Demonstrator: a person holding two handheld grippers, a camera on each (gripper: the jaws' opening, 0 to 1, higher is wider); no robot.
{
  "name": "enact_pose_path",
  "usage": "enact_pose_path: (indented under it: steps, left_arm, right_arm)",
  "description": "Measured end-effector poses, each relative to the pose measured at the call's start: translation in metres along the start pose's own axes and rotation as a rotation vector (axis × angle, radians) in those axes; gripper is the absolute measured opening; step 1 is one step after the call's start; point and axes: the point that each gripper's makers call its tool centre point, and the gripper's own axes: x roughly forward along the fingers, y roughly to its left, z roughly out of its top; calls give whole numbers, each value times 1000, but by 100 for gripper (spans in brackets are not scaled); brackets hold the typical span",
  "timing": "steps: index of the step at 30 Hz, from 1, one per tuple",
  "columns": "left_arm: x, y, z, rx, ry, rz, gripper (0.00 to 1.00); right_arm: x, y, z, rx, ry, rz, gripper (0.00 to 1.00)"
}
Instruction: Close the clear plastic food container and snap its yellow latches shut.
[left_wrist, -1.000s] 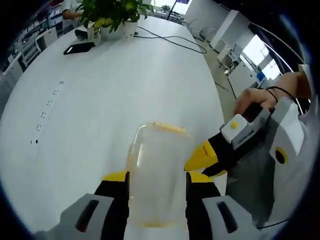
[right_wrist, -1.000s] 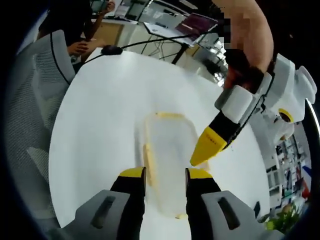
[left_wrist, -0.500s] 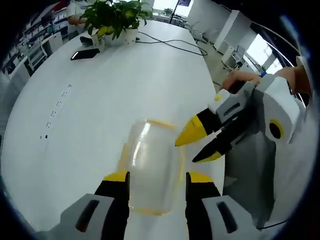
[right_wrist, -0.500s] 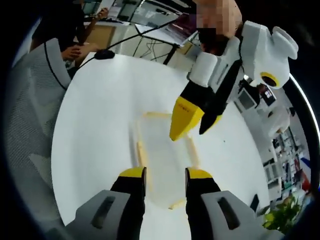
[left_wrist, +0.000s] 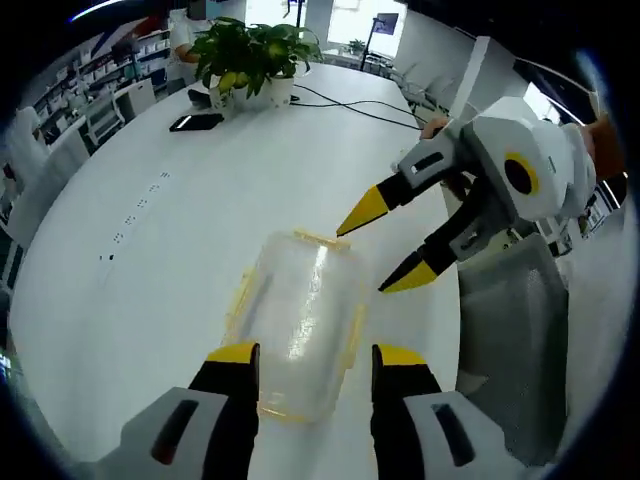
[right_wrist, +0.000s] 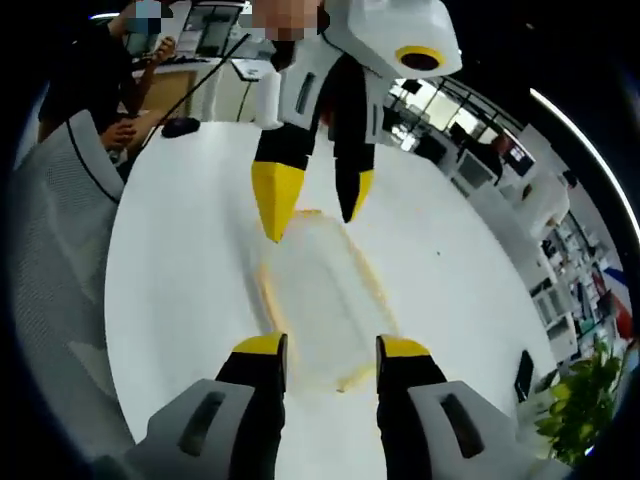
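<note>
An open office is seen behind a large white oval table (left_wrist: 200, 200). A clear rectangular plastic food container (left_wrist: 300, 325) with yellow latches (left_wrist: 243, 300) along its rim is set on the table near its rounded end, where a grey mesh chair (left_wrist: 510, 340) is drawn up. Its lid appears to be seated; whether the latches are snapped cannot be told.

The container is judged light, fairly stiff and slippery on the smooth top, so it may slide when pushed. The latches are best pressed at the yellow tabs while the body is steadied from the opposite side.

The left gripper (left_wrist: 308, 355) is held unclenched, its jaws spread at the container's near end, grasping nothing. The right gripper (right_wrist: 322, 347) is likewise spread apart and empty, above the other end.

Toward the far edge a potted green plant (left_wrist: 255, 55) and a dark phone (left_wrist: 196, 122) are placed. No legible writing is visible.
</note>
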Motion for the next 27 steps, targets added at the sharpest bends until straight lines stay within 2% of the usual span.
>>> enact_pose_path:
  steps: [11, 14, 16, 21, 27]
  left_arm:
    - [0, -9, -16, -79, -148, 116, 39]
    - [0, -12, -20, -118, -198, 139, 39]
    - [-1, -13, -23, -113, -216, 164, 39]
    - [-4, -7, -30, -150, -282, 238, 39]
    - [-7, -5, -44, -193, -327, 305, 38]
  right_arm:
    - [-1, 0, -15, 141, -28, -27, 37]
    - [-2, -2, -20, 151, -24, -46, 37]
    - [-2, -3, -24, 163, -21, -49, 37]
    - [0, -2, -31, 180, -19, -55, 36]
    - [5, 1, -37, 216, -13, -54, 37]
